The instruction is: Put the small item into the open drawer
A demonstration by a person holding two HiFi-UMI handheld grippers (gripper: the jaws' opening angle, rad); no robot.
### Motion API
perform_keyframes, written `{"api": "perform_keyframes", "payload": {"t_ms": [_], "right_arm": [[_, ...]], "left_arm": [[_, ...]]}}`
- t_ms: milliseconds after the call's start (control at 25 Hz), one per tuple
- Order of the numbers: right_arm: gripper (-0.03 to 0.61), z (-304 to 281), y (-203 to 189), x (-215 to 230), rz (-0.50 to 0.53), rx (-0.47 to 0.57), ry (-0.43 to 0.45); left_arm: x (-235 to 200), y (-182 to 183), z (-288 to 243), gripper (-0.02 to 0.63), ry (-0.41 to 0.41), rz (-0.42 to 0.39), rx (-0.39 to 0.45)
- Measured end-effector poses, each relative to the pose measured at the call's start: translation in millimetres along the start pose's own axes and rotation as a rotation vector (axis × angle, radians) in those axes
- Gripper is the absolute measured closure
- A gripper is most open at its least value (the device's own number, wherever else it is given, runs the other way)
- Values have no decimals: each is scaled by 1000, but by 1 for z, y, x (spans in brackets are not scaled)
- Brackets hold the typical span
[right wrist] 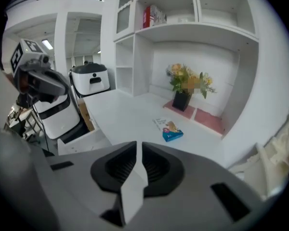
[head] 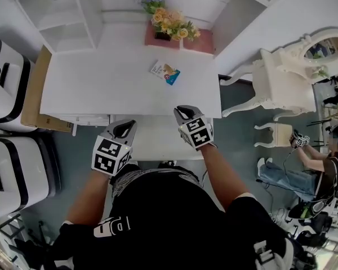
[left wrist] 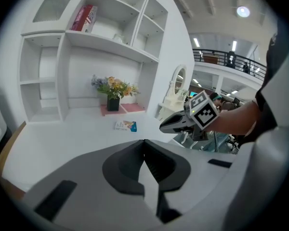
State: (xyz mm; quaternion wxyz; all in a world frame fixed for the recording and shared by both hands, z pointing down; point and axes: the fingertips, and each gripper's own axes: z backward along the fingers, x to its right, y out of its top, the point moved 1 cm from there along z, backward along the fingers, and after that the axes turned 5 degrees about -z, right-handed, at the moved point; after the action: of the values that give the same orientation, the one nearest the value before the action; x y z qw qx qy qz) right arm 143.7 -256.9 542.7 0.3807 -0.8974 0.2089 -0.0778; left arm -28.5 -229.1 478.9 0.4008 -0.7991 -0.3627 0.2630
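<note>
The small item, a white and blue packet (head: 165, 72) (left wrist: 125, 125) (right wrist: 169, 130), lies flat on the white desk (head: 101, 83), toward its back. Below the desk's front edge a white drawer (head: 158, 142) stands pulled out; another open drawer part (right wrist: 79, 141) shows at the desk's left. My left gripper (head: 125, 127) (left wrist: 144, 143) hovers over the drawer's left side, shut and empty. My right gripper (head: 185, 112) (right wrist: 139, 146) hangs at the desk's front edge, well short of the packet. Only a narrow slit parts its jaws, with nothing between them.
A vase of flowers (head: 170, 26) stands on a pink mat (head: 200, 43) at the back. White shelves (head: 62, 13) flank the desk. Two white appliances (head: 5, 77) and a cardboard box (head: 36, 89) stand left. An ornate white dressing table (head: 281, 77) and a seated person (head: 304, 162) are right.
</note>
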Motion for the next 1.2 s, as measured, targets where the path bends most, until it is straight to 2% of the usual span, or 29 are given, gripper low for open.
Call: {"api": "perform_keyframes", "payload": {"t_ms": [120,280,480,840,1000,1200], "right_arm": [[520,-24,0,22,48,-35,12],[512,-53,17,47,96,-32,25],[475,-90,35,73,120,-47,25],[413,-148,49,91,223,-93,38],[369,-169,57,94,265,-122,52],[278,-195,59,96,281,-177,74]], "left_arm": [[-4,-5,-3,600,36,32,-11],[-5,-15,-7,600,84,68,-34],[-9,-17,-8,600,129,105,-43],[-22,-33,7,600,214,178,-61],[-22,-42,13,600,237,203,-75],[-24,-42,18,600,262,224,-72]]}}
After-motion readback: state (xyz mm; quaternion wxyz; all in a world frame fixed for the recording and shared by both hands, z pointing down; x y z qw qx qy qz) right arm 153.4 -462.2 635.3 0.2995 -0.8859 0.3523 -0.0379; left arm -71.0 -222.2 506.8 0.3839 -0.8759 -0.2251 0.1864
